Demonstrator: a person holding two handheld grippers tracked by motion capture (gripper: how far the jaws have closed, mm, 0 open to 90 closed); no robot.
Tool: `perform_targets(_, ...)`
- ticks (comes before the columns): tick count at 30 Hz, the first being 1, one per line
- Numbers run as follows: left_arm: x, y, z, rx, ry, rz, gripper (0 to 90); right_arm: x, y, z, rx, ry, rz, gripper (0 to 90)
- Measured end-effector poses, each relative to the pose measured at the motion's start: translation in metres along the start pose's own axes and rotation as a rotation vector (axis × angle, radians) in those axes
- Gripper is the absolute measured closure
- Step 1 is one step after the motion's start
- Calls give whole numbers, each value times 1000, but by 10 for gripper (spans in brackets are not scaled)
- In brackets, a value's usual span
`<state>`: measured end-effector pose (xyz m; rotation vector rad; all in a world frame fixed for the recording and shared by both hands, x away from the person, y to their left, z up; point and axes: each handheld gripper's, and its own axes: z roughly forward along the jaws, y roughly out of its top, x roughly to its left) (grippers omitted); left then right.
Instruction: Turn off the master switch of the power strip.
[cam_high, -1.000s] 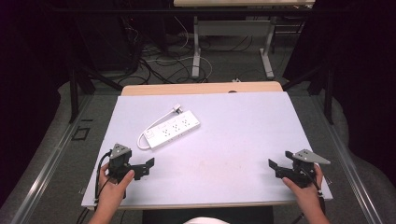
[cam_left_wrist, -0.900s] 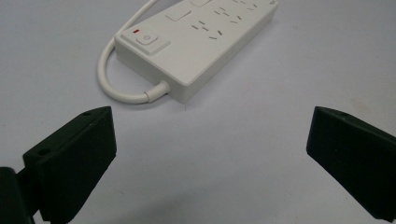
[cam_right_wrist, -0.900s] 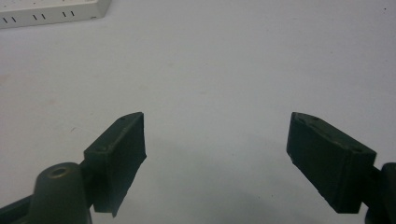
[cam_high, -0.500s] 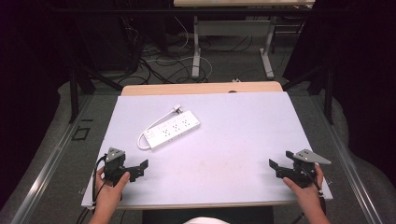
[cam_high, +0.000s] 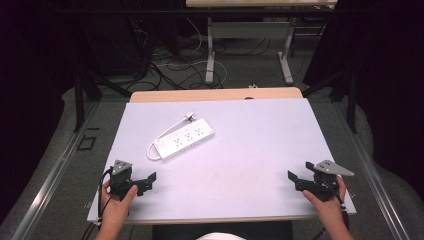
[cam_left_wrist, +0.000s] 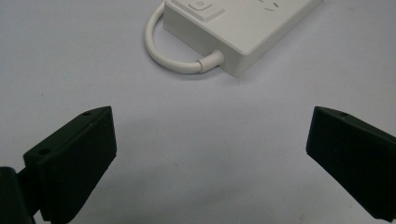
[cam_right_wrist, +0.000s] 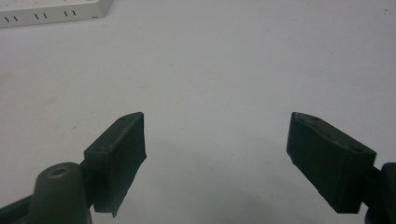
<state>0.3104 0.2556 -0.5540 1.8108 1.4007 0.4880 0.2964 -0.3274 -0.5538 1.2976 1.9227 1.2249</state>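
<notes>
One white power strip (cam_high: 183, 139) lay on the pale tabletop (cam_high: 250, 145), left of its middle and turned at a slant. Its short white cord (cam_high: 159, 145) curled from the near end round to a plug (cam_high: 189, 116) by the far end. Three groups of sockets and a switch (cam_left_wrist: 199, 6) marked its top. Two grippers were held near the table's front edge: the left gripper (cam_high: 148, 181) just short of the strip's cord end, the right gripper (cam_high: 295, 179) well apart from it. Both had their jaws spread wide, gripping nothing.
</notes>
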Motion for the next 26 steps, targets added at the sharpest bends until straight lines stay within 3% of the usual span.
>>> perform_targets(26, 1, 0, 3, 0, 1, -9, 16, 1, 0, 1, 12, 10, 10, 192)
